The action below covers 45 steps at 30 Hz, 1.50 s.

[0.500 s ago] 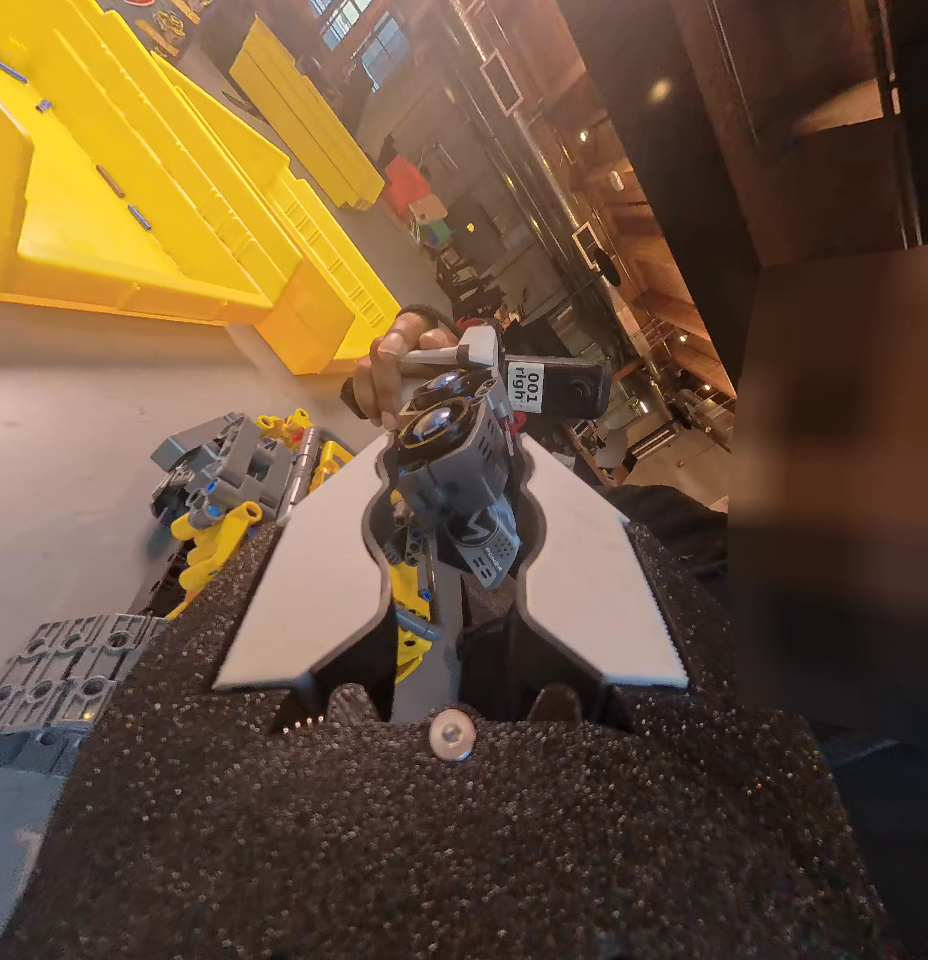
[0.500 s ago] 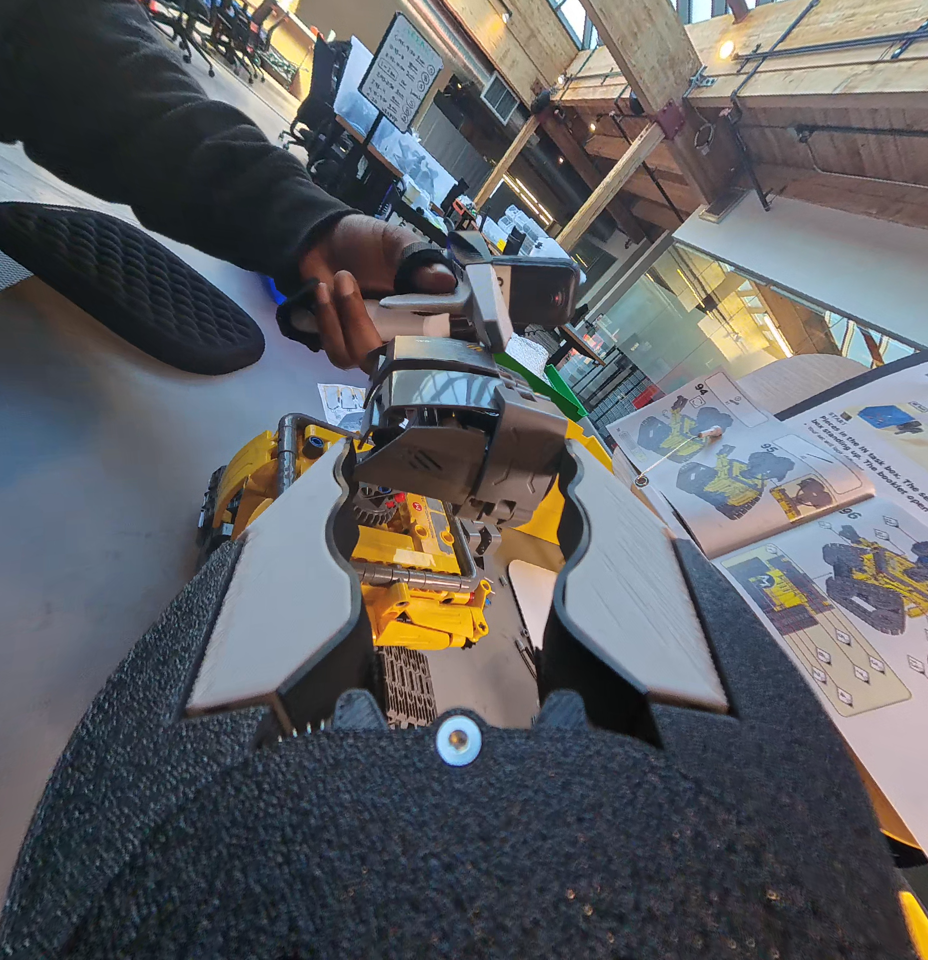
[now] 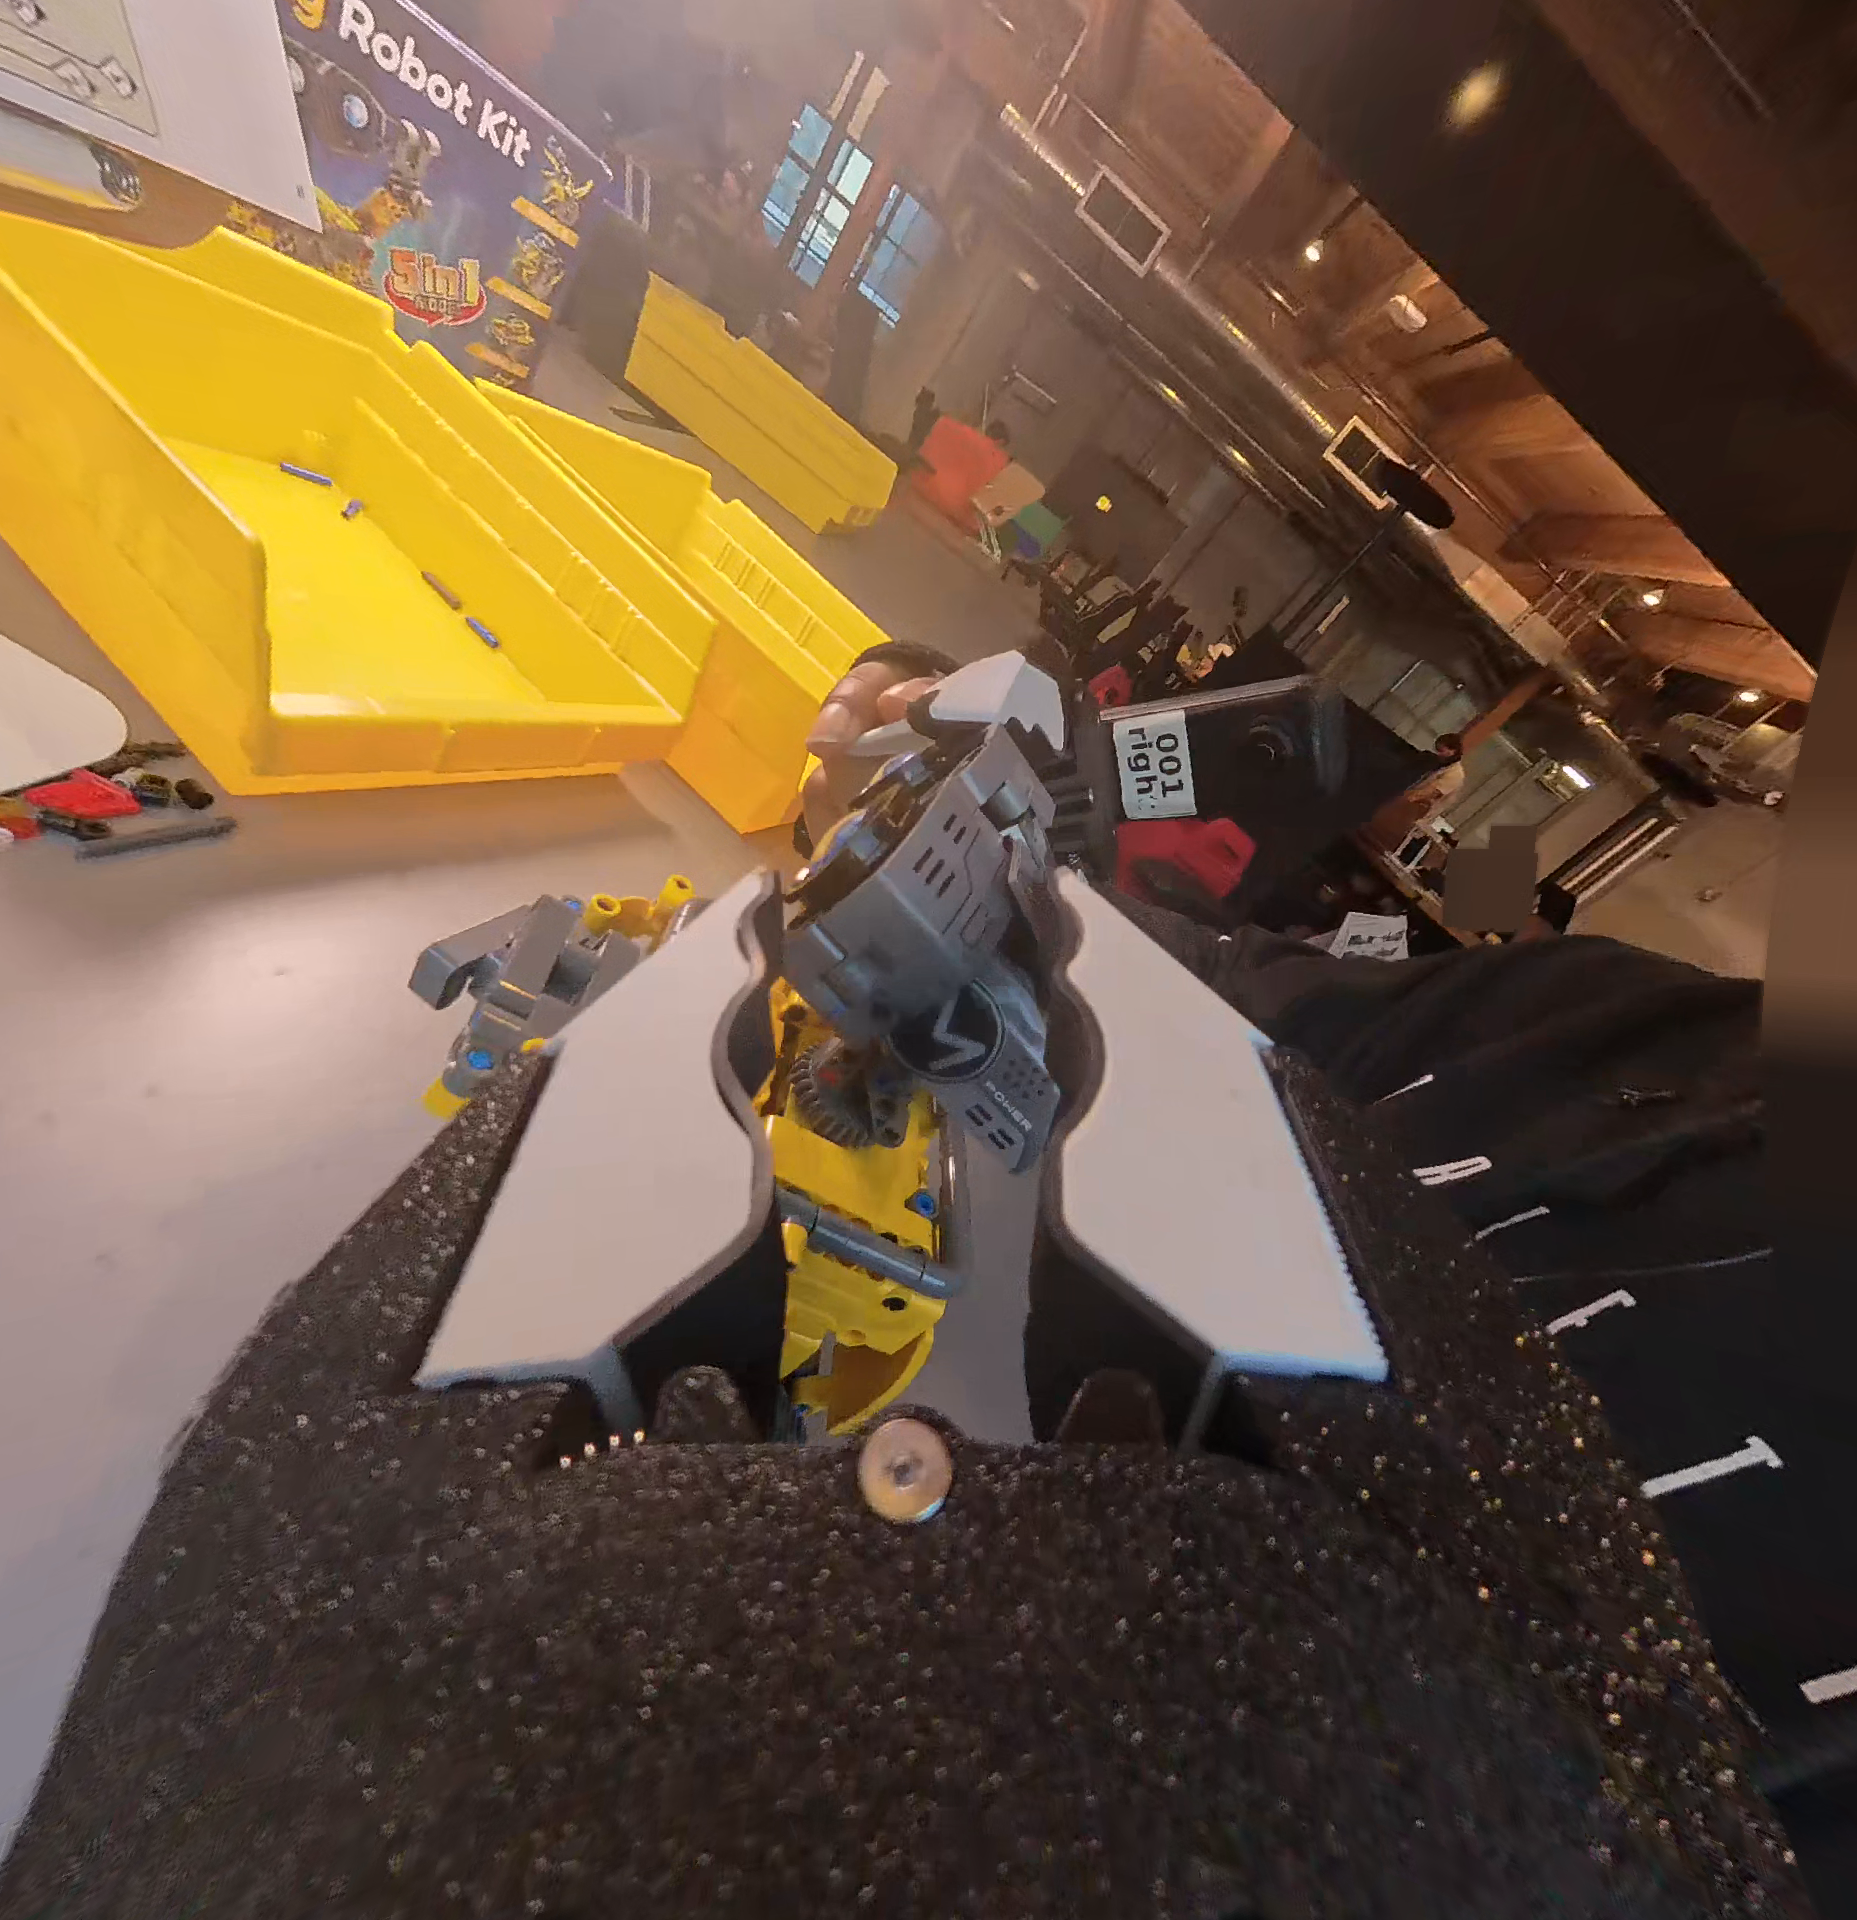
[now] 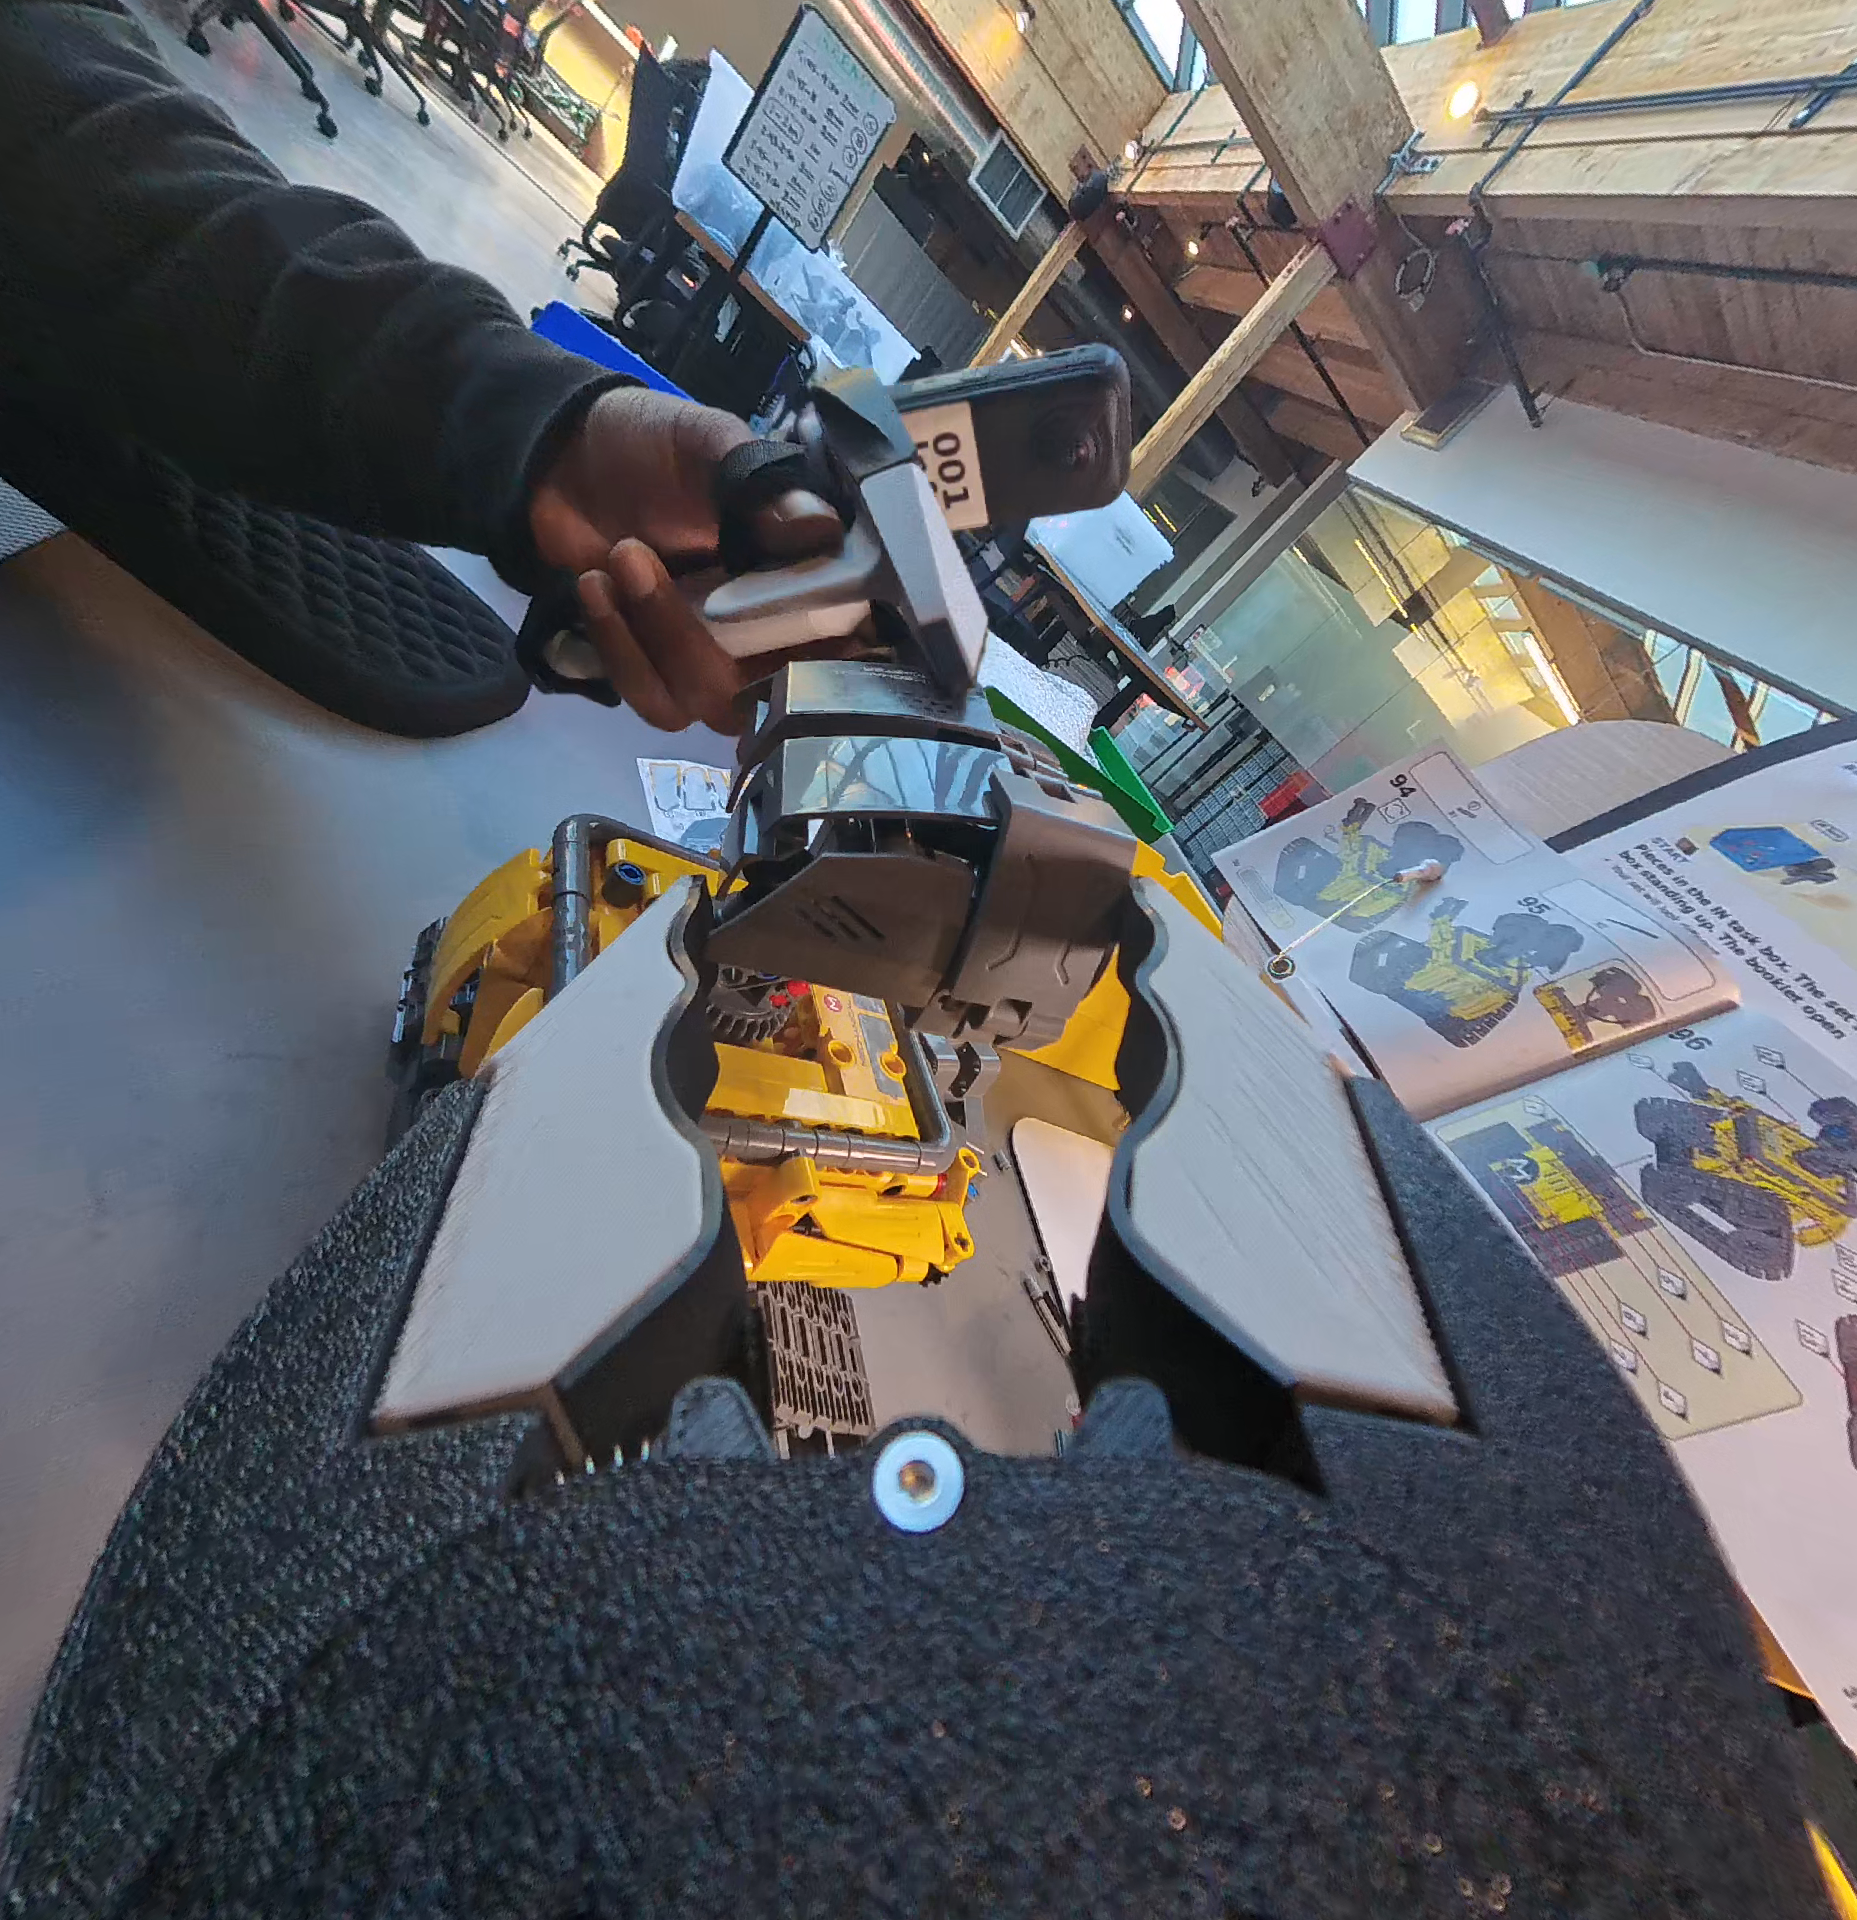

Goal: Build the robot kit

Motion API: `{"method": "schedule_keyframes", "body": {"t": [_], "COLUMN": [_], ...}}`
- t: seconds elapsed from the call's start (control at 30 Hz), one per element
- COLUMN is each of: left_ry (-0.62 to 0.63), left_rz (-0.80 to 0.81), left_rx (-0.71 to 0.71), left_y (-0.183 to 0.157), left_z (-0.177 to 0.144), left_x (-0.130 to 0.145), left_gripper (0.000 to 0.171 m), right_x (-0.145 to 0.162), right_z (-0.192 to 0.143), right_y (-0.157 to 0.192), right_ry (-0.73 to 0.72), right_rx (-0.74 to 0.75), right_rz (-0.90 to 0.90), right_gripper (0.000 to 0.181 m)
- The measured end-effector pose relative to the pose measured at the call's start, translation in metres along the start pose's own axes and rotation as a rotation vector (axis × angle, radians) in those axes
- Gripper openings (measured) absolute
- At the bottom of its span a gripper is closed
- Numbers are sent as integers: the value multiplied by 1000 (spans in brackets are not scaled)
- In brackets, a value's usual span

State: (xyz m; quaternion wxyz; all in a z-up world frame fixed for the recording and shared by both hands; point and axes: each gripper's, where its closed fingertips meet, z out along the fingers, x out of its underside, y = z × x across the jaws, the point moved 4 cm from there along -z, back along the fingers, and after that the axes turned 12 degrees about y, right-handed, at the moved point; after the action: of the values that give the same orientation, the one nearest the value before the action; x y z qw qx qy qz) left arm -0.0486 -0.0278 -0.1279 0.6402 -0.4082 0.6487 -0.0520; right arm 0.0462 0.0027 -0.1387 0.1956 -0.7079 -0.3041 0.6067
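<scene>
Gripping the grey block (image 3: 924, 935) from opposite ends, my left claw (image 3: 913, 904) and my right claw (image 4: 919, 904) are each about half closed, and their tips seem to press its sides. The block sits tilted on top of the yellow toy vehicle (image 4: 830, 1143), above a gear, and I cannot tell whether it is fully seated.

A grey-and-yellow piece (image 3: 529, 977) lies unattached on the bench (image 3: 176, 1091), just left of the vehicle. Small loose parts (image 3: 82, 805) lie farther left.

Only the left view shows those pieces and the yellow trays (image 3: 404, 623) behind the vehicle. Only the right view shows the open booklet (image 4: 1526, 1039) right of the vehicle and the hand (image 4: 654, 561) holding my left claw.
</scene>
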Motion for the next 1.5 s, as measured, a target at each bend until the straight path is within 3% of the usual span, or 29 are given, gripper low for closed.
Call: {"method": "schedule_keyframes", "body": {"t": [0.2, 0.27, 0.3, 0.33, 0.4, 0.53, 0.7, 1.13, 1.4, 1.5], "left_ry": [-88, -109, -106, -96, -74, 60, 72, -28, -117, -239], "left_rz": [-180, -128, -67, -4, 94, 210, 239, -238, -313, -323], "left_rx": [127, 89, 53, 12, -42, -223, -161, 82, 170, 244], "left_y": [6, 4, 0, -5, -15, -4, -5, 6, 6, 9], "left_z": [-6, -8, -8, -6, -2, 9, 10, 5, 0, -12], "left_x": [0, 0, 1, 1, 0, 11, 15, 5, 5, 4], "left_gripper": [35, 36, 46, 66, 83, 77, 68, 51, 47, 31], "right_x": [-1, 0, 0, 0, 0, -2, -2, -4, -3, 0], "right_z": [0, 0, 0, 0, 1, 1, 1, 0, 0, 1], "right_y": [1, 1, 1, 1, 1, 2, 3, 4, 4, 4], "right_ry": [4, 7, 7, 5, 3, 2, 13, 13, 20, 36], "right_rx": [-3, -1, -1, -2, -2, 0, 7, 20, 22, 23], "right_rz": [-9, -8, -5, 0, 6, -3, -26, -43, -48, -50], "right_gripper": [78, 78, 78, 78, 78, 78, 78, 77, 77, 77]}}
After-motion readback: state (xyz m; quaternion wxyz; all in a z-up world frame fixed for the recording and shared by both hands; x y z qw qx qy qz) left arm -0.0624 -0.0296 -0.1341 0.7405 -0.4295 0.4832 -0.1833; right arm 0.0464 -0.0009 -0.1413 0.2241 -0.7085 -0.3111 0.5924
